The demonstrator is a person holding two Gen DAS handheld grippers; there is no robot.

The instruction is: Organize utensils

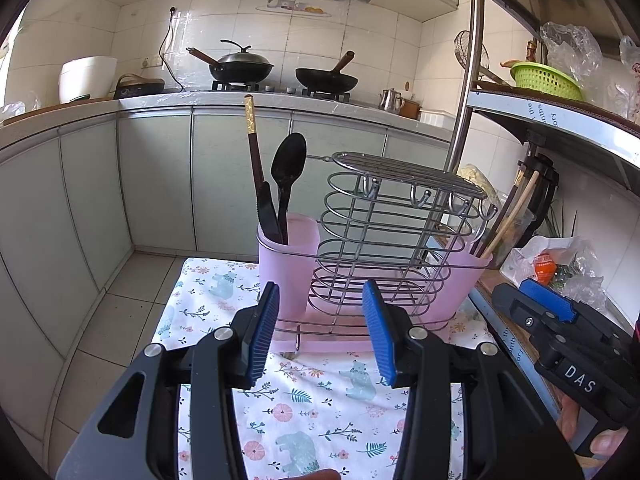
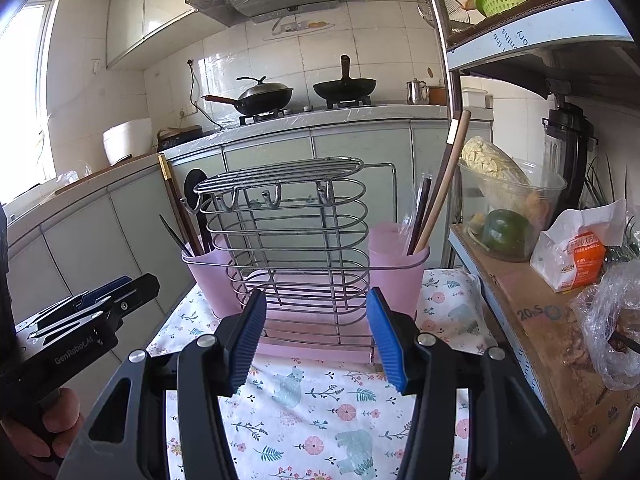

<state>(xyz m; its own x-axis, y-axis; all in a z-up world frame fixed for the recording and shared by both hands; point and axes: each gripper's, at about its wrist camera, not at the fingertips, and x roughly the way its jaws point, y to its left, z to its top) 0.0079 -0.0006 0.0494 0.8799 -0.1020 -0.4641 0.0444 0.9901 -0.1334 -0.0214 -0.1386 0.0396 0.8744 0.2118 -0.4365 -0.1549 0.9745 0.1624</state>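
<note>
A wire utensil rack (image 1: 384,240) with two pink cups stands on the floral cloth (image 1: 312,400). The left cup (image 1: 286,264) holds a black spoon (image 1: 289,168), a black knife (image 1: 267,212) and a dark chopstick (image 1: 253,136). The right cup (image 2: 396,256) holds wooden chopsticks (image 2: 444,192). My left gripper (image 1: 322,332) is open and empty, just in front of the rack. My right gripper (image 2: 318,336) is open and empty too, facing the rack (image 2: 288,240). Each gripper shows in the other's view, the right one (image 1: 544,304) and the left one (image 2: 104,296).
A metal shelf (image 1: 552,116) stands to the right with a green basket (image 1: 544,80), bags and a cardboard box (image 2: 532,320). A clear tub of food (image 2: 508,208) sits beside the right cup. The kitchen counter with two woks (image 1: 280,70) lies behind.
</note>
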